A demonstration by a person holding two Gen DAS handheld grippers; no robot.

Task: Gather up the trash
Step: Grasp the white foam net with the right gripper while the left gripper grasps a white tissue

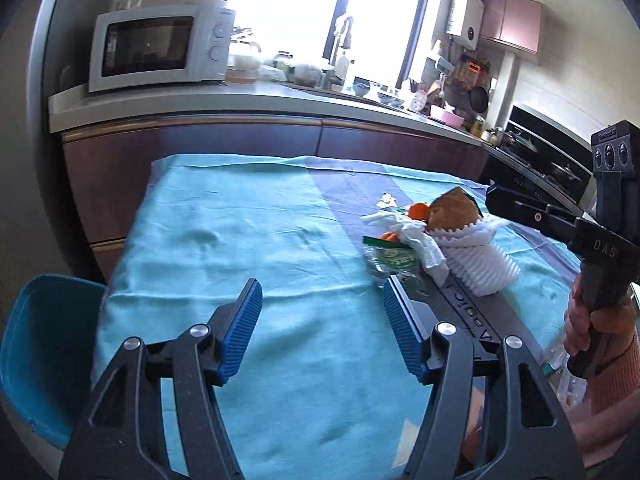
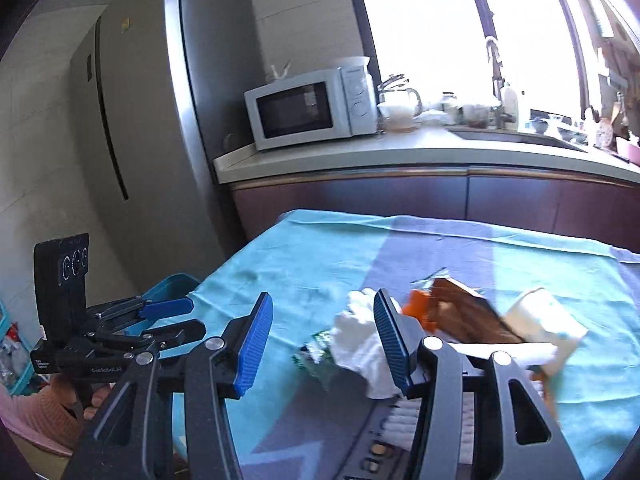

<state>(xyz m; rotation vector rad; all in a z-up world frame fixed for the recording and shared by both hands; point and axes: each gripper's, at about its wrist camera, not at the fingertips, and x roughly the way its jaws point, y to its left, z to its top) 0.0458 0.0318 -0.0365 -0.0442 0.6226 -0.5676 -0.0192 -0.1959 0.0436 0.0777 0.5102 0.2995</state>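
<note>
Lying right of frame centre, the trash pile [image 1: 432,236] comprised crumpled white tissue [image 1: 420,240], white foam netting [image 1: 480,264] and a green wrapper [image 1: 390,258]. Both the left gripper [image 1: 322,320] and right gripper [image 2: 320,340] were released; motion blur obscured pile details in the right view.

A white microwave oven [image 2: 310,109] stands on the pale kitchen surface [image 2: 400,156] beside a tall steel refrigerator [image 2: 160,120] — dark wooden cabinet doors [image 1: 240,152] sit below. Near it, a glass teapot [image 2: 398,106]; farther along, a pink bowl [image 1: 447,117].
</note>
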